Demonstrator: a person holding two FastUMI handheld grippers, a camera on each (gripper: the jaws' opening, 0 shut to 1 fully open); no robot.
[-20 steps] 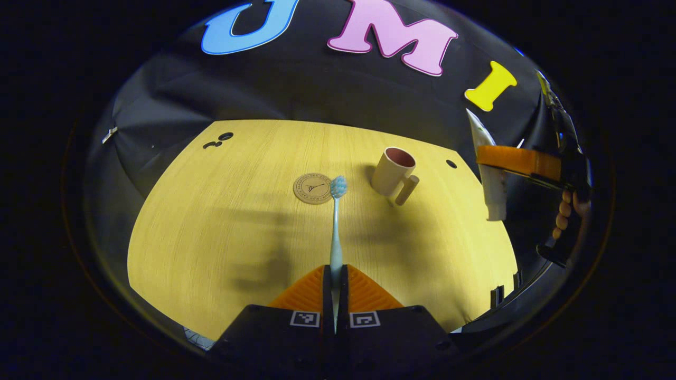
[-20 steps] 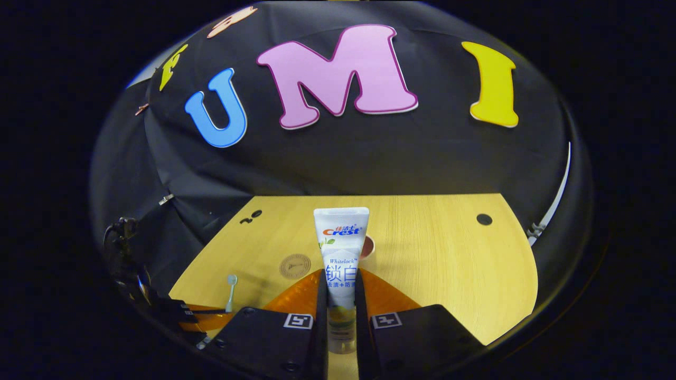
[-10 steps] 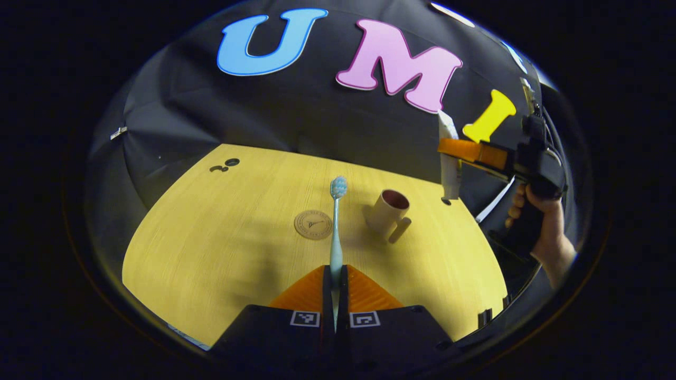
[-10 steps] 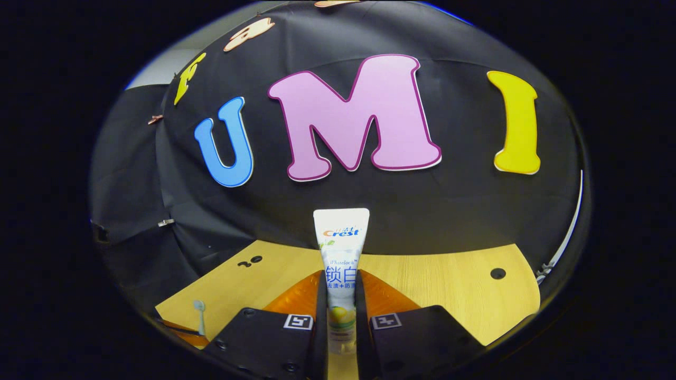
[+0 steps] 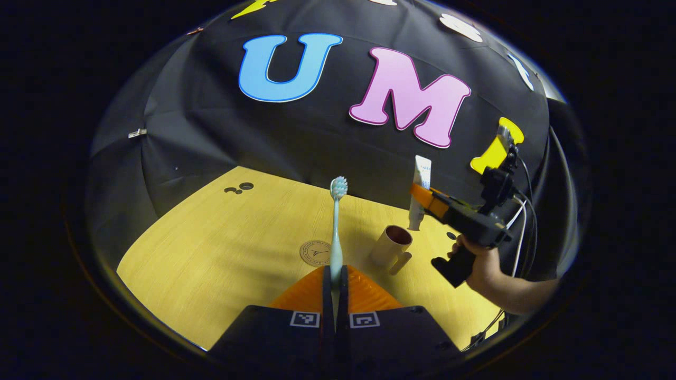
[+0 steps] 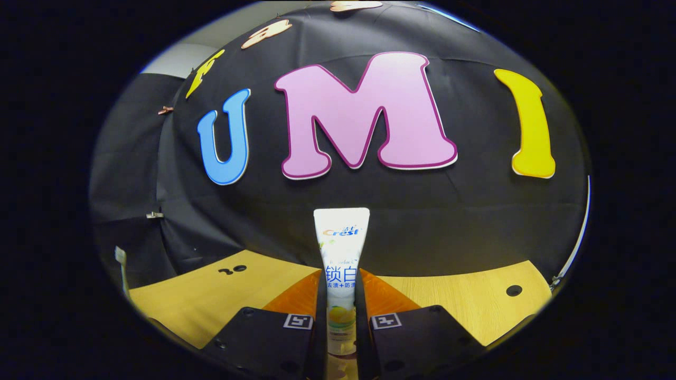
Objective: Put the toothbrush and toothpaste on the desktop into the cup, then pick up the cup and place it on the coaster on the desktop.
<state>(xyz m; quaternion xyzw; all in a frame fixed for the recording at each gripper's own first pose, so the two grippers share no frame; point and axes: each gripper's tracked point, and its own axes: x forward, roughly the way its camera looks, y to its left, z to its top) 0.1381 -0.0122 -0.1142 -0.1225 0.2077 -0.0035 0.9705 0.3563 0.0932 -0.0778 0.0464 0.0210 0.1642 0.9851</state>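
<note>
In the left gripper view the left gripper (image 5: 335, 274) sits at bottom centre, its fingers closed on the handle of the toothbrush (image 5: 336, 227); the brush stands upright from the jaws, bristle head at frame centre, clear of the worktop (image 5: 211, 253). Just right of centre the cup (image 5: 392, 245) stands upright on the worktop, mouth open, handle towards the camera; the coaster (image 5: 315, 252) lies flat left of it, partly behind the brush handle, apart from the cup. At centre right the right gripper (image 5: 422, 194), held by a hand (image 5: 478, 261), carries the toothpaste (image 5: 420, 190) upright above and behind the cup.

In the right gripper view the right gripper (image 6: 341, 295) at bottom centre is clamped on the lower half of the toothpaste (image 6: 341, 264), crimped end uppermost.

The brush looks light, stiff and thin; a hold low on the handle lets the long end swing, so it likely wants lowering straight into the cup mouth. The tube looks soft and smooth; a hard squeeze could dent it or let it slip, so a mid-body hold seems best. The cup looks rigid and probably breakable; once loaded it may be top-heavy; the wall or handle seems the place to take it.
</note>
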